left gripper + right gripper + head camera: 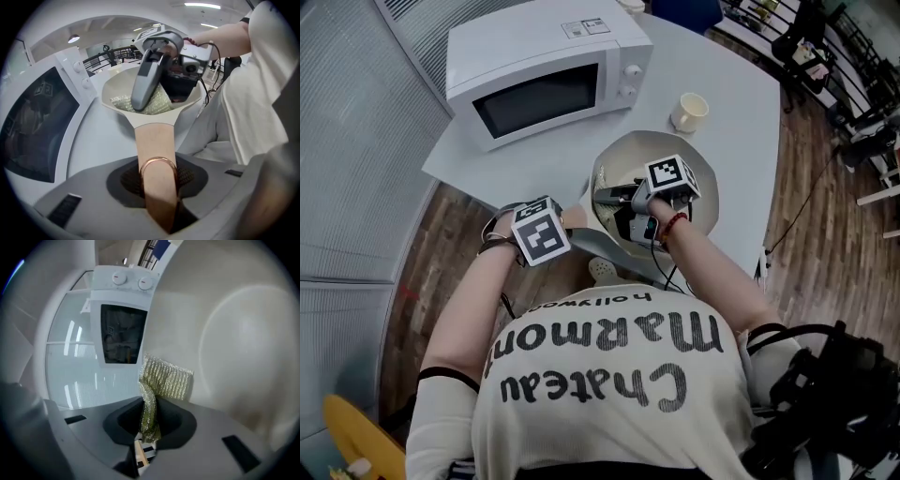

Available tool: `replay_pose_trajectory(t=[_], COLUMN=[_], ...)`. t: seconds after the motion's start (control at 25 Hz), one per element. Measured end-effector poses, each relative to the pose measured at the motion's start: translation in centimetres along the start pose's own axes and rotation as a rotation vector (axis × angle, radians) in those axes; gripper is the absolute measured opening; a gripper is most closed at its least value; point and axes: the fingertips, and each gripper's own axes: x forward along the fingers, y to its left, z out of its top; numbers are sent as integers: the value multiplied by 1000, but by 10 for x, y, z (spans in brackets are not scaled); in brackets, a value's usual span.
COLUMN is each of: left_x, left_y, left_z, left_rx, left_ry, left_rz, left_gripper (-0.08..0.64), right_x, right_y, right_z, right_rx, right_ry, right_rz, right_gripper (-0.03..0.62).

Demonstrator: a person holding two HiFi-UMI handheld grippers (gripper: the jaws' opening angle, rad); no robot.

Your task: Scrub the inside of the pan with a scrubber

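Pan [623, 153] clamped at handle [154, 140] by L gripper [158, 192]; R gripper [149, 427] pinching scrubber [165, 376] inside pan, looks mid-scrub. Next: press scrubber down, sweep round, keep pan steady.

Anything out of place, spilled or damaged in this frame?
Nothing stands out. The left gripper grips the pan by its handle, the right gripper holds the scrubber inside the pan, and the cup stands upright near the microwave. No spill shows.
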Motion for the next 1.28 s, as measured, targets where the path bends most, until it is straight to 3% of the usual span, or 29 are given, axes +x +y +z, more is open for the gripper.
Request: replay_pose_trajectory(t=[0.2,0.4,0.48,0.68,0.76,0.96,1.28], left_x=[2,2,2,0,1,1,1], left_y=[3,3,2,0,0,1,0], left_z=[1,1,1,0,0,-1,-1], left_rx=[-7,-10,-11,-13,-12,-10,-14], left_ry=[-3,2,1,0,0,-3,-1], left_rz=[-8,-14,-13,-11,-11,-3,-8], left_gripper=[129,129,129,129,130,132,132], right_x=[6,7,4,-7,-11,-22,-60], right_y=[-26,-36,-46,-80,-87,-96,-115], right_z=[1,1,1,-1,-2,-7,-14], right_rx=[68,46,1,-202,-258,-291,-217], right_ry=[0,16,28,103,127,150,197], right_rz=[-83,-152,-232,-532,-591,-650,-676], right_gripper=[44,44,44,43,40,38,35])
